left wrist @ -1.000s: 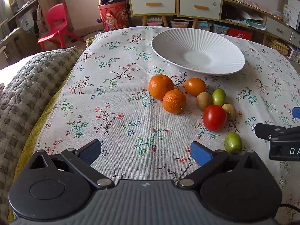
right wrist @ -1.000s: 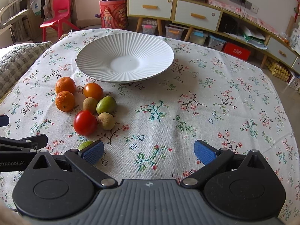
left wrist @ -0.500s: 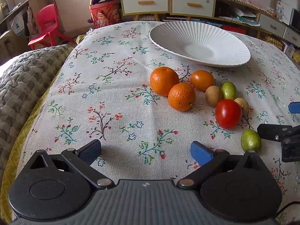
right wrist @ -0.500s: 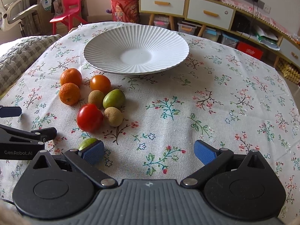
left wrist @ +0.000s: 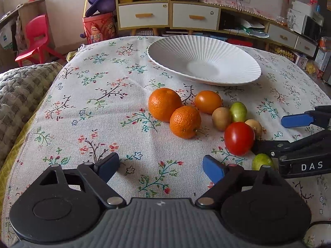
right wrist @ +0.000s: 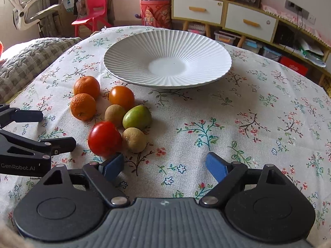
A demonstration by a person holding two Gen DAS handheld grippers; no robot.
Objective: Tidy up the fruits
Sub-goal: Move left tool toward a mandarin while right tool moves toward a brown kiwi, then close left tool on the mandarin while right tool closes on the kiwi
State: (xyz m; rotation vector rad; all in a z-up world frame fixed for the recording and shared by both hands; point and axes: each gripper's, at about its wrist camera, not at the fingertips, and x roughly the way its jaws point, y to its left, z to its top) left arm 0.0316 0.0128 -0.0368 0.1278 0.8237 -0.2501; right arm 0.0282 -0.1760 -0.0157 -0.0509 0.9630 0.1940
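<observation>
A white ribbed plate (left wrist: pixel 175 53) (right wrist: pixel 128 62) stands empty at the back of the flowered cloth. In front of it lie two oranges (left wrist: pixel 164 104) (right wrist: pixel 83 106), an orange tomato (left wrist: pixel 208 101) (right wrist: pixel 121 97), a red tomato (left wrist: pixel 239 138) (right wrist: pixel 104 138), two kiwis (left wrist: pixel 221 118) (right wrist: pixel 134 140), a green fruit (left wrist: pixel 238 111) (right wrist: pixel 137 117) and a second green fruit (left wrist: pixel 262 161) near the right gripper's finger. My left gripper (left wrist: pixel 160 167) is open and empty, just short of the oranges. My right gripper (right wrist: pixel 164 166) is open and empty, its left finger next to the red tomato.
A quilted grey cover (left wrist: pixel 18 95) lies along the table's left edge. Behind the table stand a low cabinet with drawers (left wrist: pixel 169 16), a red bin (left wrist: pixel 98 29) and a red chair (left wrist: pixel 36 39).
Both grippers have moved forward toward the fruit and lower over the cloth. The fruit and plate look larger. Nothing was taken hold of.
</observation>
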